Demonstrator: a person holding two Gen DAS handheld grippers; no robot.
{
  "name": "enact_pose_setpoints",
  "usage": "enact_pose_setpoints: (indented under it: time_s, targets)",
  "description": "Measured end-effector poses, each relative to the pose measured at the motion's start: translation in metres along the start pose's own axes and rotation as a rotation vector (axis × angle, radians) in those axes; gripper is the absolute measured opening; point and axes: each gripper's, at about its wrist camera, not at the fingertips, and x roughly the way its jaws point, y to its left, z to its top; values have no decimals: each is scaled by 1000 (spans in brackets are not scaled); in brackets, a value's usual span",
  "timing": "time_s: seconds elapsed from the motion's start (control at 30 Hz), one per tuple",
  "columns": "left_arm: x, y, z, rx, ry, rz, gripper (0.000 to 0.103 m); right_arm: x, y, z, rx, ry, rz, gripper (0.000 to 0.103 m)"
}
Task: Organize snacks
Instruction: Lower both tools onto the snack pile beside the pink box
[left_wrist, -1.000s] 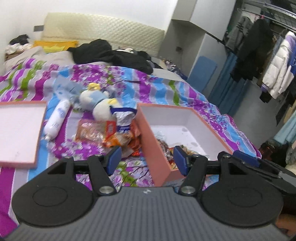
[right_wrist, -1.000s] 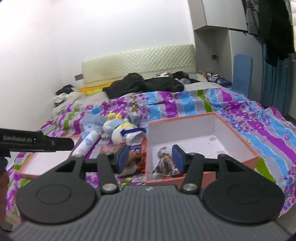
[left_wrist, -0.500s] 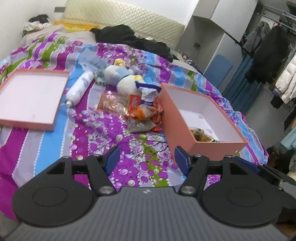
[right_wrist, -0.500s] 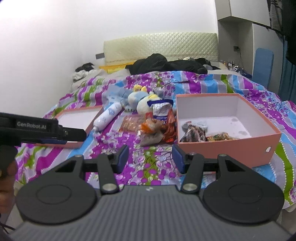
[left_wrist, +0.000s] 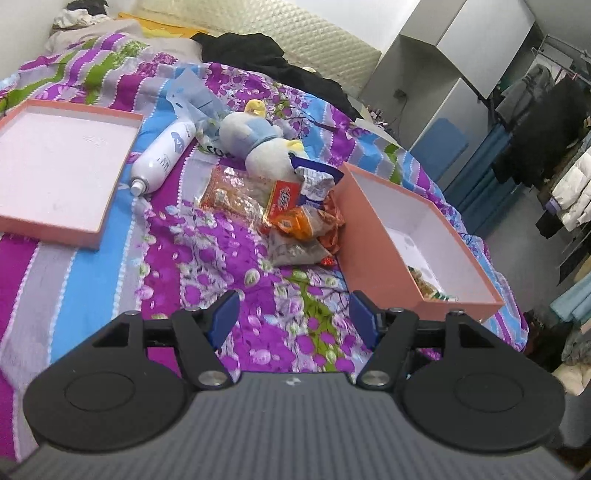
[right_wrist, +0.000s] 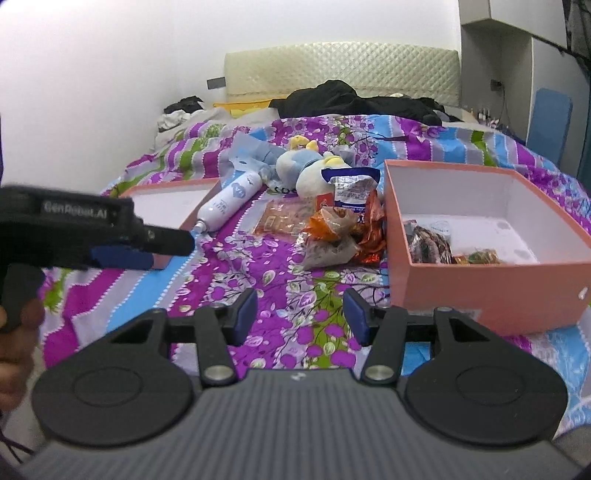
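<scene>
A pile of snack packets (left_wrist: 291, 218) lies on the flowered bedspread, left of an open pink box (left_wrist: 373, 229); the pile also shows in the right wrist view (right_wrist: 332, 229). The pink box (right_wrist: 480, 284) holds a few packets (right_wrist: 432, 247) in its near left corner. My left gripper (left_wrist: 291, 321) is open and empty, above the bedspread short of the pile. My right gripper (right_wrist: 301, 312) is open and empty, also short of the pile. The left gripper shows from the side in the right wrist view (right_wrist: 122, 254).
The box lid (left_wrist: 55, 166) lies upside down at left. A white bottle (left_wrist: 162, 158), a plush duck (left_wrist: 266, 147) and a clear plastic bag (left_wrist: 192, 96) lie behind the pile. Black clothes (left_wrist: 266, 55) lie at the headboard. Hanging clothes (left_wrist: 546, 140) are at right.
Both grippers have pulled back from the box toward the foot of the bed, so the pile and box sit farther off. Both stay open and empty.
</scene>
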Motion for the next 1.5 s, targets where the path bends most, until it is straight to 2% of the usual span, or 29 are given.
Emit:
enact_pose_setpoints:
  time_s: [0.23,0.47,0.53,0.6,0.73,0.77,0.97,1.03,1.23,1.5]
  targets:
    - [57,17,38,80,12,-46,74,58,5,4,-6,10,-16,54]
    - [125,20,71,238,74,-96,74,117,6,4,6,13,-63,55]
    - [146,18,80,284,106,-118,74,132,5,4,16,6,-88,65]
    - [163,16,88,328,131,-123,74,145,7,3,12,-24,-88,84]
    - [198,11,102,400,198,-191,75,176,12,3,4,-21,-109,85]
    - [207,9,105,413,218,-209,78,183,12,4,16,-28,-127,85]
    - [252,-5,115,497,279,-201,79,220,4,6,76,25,-251,85]
    - [268,-8,117,502,312,-187,79,229,-1,5,92,43,-271,85]
    - [302,-13,119,545,376,-196,79,241,-11,8,131,58,-249,85]
    - [330,-4,119,487,419,-254,81,257,-23,12,158,75,-234,88]
